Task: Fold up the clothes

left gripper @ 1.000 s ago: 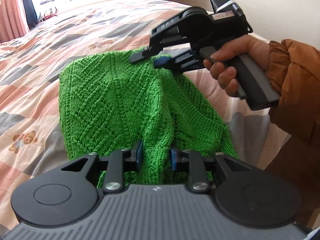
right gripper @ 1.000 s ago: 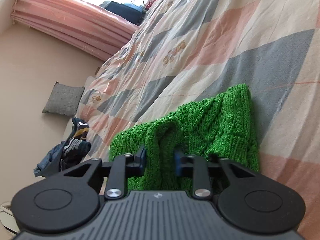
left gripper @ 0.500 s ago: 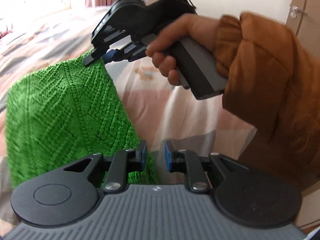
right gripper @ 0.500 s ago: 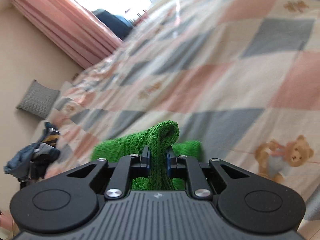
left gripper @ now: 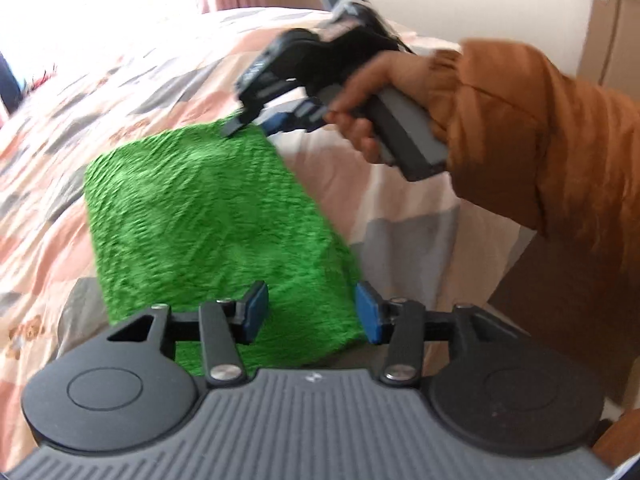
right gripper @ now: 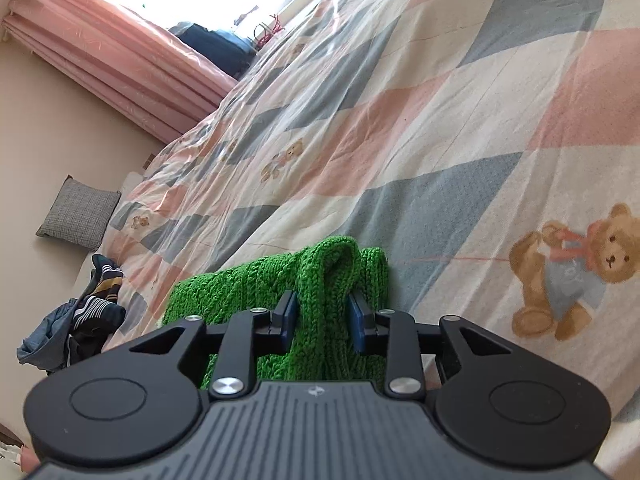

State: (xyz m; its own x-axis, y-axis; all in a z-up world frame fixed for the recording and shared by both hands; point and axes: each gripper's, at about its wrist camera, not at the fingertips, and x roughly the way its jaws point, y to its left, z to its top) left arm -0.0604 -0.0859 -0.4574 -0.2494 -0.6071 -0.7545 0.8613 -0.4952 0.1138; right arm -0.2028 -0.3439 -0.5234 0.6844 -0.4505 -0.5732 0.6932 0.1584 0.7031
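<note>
A green knit sweater [left gripper: 208,224] lies folded in a rough rectangle on the bed. My left gripper [left gripper: 308,316] is open just above its near edge, holding nothing. My right gripper [left gripper: 256,126] shows in the left wrist view at the sweater's far right corner. In the right wrist view the right gripper [right gripper: 322,322] has its blue pads parted around a bunched fold of the sweater [right gripper: 324,280]; the fold sits loose between them.
The bed has a quilt [right gripper: 440,120] of pink, grey and cream patches with teddy bears. A pile of dark clothes [right gripper: 80,320] and a grey cushion [right gripper: 78,214] lie by the wall. Pink curtains [right gripper: 120,60] hang at the window. My orange sleeve [left gripper: 540,152] is at the right.
Both grippers have opened. The left one let go of the sweater's near edge; the right one's pads have parted from the fold. The sweater has settled flat on the bed.
</note>
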